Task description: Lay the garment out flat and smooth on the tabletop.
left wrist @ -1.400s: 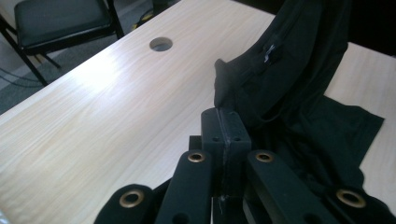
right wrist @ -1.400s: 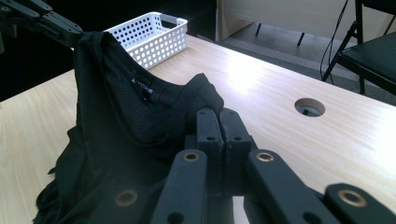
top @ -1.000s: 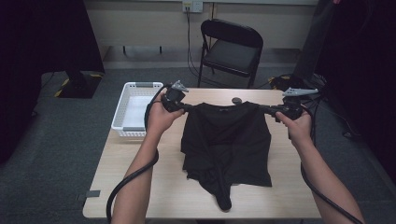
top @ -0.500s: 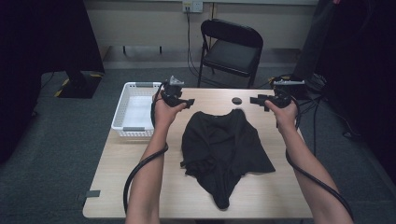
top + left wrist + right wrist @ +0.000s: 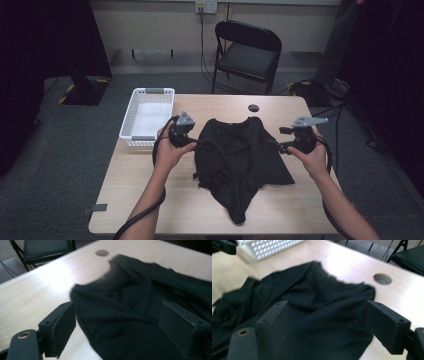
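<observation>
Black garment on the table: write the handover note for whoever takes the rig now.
Left tool: open, at the black garment's left edge, holding nothing.
Right tool: open, at its right edge, holding nothing.
Garment: lies crumpled mid-table, neckline toward the chair; white basket sits to its left.
Done: garment set down.
Left: probably flattening or folding; no fold made yet.
</observation>
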Action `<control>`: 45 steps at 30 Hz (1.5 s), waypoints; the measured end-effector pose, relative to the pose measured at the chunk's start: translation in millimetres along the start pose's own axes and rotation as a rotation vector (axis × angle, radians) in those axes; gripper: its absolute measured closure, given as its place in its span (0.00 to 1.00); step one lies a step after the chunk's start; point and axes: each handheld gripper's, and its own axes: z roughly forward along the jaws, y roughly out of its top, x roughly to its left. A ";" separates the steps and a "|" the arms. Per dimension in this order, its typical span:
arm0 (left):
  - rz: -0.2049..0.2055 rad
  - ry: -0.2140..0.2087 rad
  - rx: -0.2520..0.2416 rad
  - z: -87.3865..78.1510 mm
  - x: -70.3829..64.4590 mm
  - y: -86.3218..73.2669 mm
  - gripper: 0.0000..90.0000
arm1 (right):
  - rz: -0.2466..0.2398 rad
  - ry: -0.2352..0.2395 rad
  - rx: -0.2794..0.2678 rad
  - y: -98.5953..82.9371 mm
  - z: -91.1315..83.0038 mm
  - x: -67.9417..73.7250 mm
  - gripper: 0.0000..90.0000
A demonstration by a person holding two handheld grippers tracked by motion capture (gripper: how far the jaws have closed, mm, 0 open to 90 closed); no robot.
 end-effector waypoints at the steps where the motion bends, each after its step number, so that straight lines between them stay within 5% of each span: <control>1: 0.024 -0.011 0.005 -2.3 -6.2 -4.4 0.16 | -0.010 0.001 0.007 -5.6 -2.0 5.4 0.22; 11: 0.079 -0.079 0.058 -11.0 -50.0 -60.6 0.17 | -0.049 0.021 0.101 -71.9 -16.9 46.4 0.26; 19: 0.043 -0.081 0.092 -12.3 -56.5 -97.8 0.17 | -0.068 0.008 0.172 -110.1 -17.4 63.7 0.25; 22: 0.072 -0.065 0.141 -10.3 -57.4 -104.6 0.18 | -0.088 -0.018 0.210 -116.5 -16.5 65.9 0.25; 24: 0.058 -0.090 0.167 -8.7 -58.9 -108.7 0.18 | -0.071 -0.004 0.197 -119.6 -17.1 65.8 0.25; 38: 0.053 -0.089 0.166 -8.4 -60.3 -110.0 0.13 | -0.046 0.004 0.165 -127.7 -19.3 62.1 0.24; 40: 0.053 -0.089 0.166 -8.4 -60.3 -109.9 0.13 | -0.045 -0.002 0.179 -125.6 -20.8 62.5 0.26; 45: 0.054 -0.088 0.166 -8.4 -60.4 -109.9 0.13 | -0.045 -0.023 0.118 -117.7 -38.1 57.1 0.43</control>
